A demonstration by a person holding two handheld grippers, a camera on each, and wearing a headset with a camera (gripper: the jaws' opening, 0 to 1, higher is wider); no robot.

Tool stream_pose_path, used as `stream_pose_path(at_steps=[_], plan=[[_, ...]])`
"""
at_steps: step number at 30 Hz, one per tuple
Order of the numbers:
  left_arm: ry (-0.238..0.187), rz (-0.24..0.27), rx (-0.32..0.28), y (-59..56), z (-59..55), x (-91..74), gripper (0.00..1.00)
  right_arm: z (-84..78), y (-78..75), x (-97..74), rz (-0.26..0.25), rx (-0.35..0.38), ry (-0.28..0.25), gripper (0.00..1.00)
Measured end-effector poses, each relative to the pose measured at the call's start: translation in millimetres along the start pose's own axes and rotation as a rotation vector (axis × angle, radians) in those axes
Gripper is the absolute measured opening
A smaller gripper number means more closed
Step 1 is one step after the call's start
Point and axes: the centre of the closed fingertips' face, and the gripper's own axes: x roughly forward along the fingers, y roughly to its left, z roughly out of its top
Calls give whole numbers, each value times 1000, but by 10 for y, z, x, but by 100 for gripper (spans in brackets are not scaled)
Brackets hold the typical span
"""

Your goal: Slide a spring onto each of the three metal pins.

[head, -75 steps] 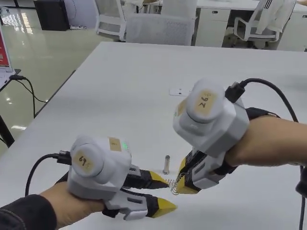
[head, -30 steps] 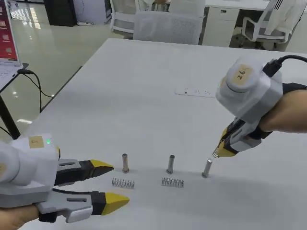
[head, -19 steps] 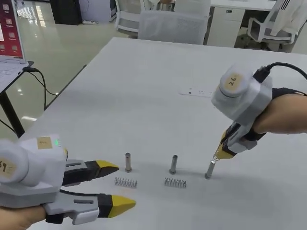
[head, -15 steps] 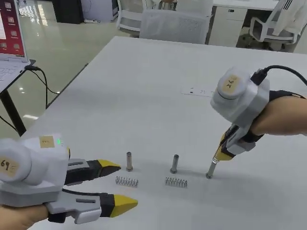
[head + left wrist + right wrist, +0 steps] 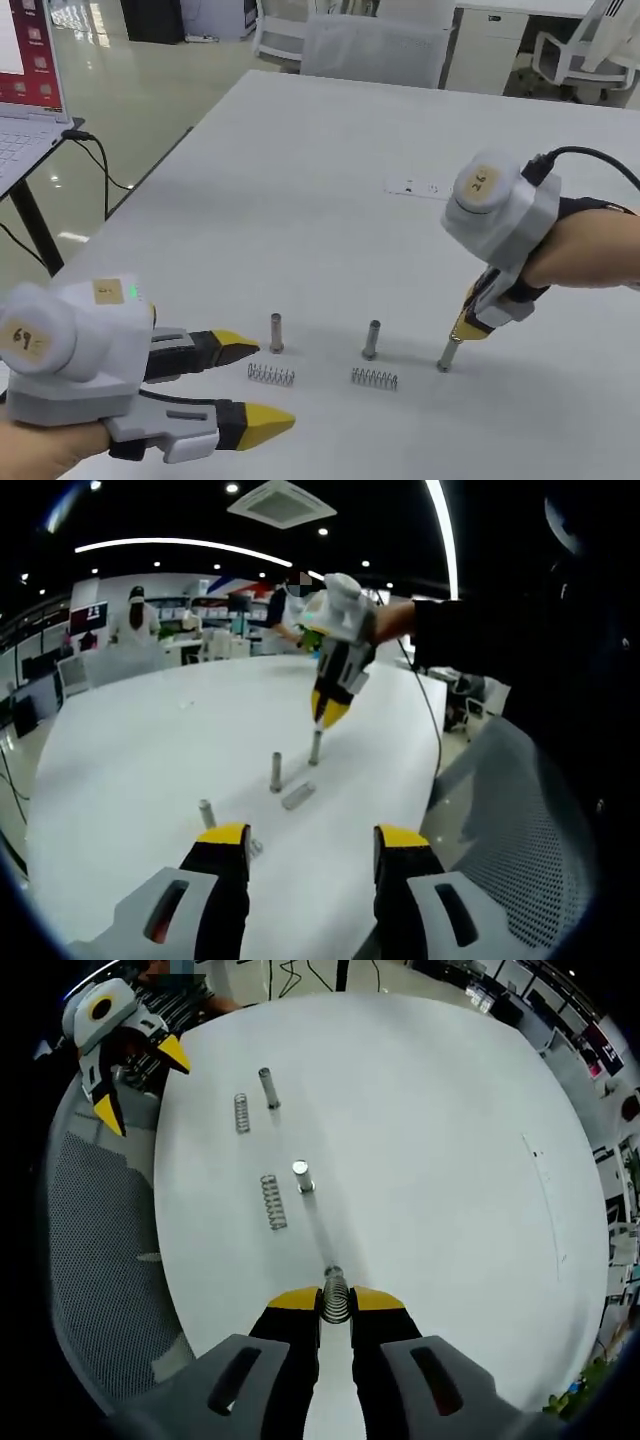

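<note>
Your right gripper [image 5: 335,1300] has its jaws clamped on a spring [image 5: 336,1297] at the top of the rightmost pin [image 5: 446,355]. Your left gripper [image 5: 268,383] hovers near the left pin [image 5: 276,332], jaws apart. Two loose springs [image 5: 271,375] lie on the worktop [image 5: 300,200].

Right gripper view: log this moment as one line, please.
right gripper: shut on spring, at end pin top | left gripper: open | loose springs: two on table | bare pins: two

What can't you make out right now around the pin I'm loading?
Head view: the right tool covers the spring and the right pin's top; seating depth hidden.
Right gripper view: the spring hides the pin beneath.
Left gripper view: nearest loose spring partly behind the left tool's finger.
</note>
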Motion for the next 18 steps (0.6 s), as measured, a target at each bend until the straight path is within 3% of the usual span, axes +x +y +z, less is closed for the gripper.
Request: stream_pose_path(at_steps=[18], plan=[[6, 3, 2, -1, -12, 7, 43, -81, -1, 369, 18, 39, 20, 8]])
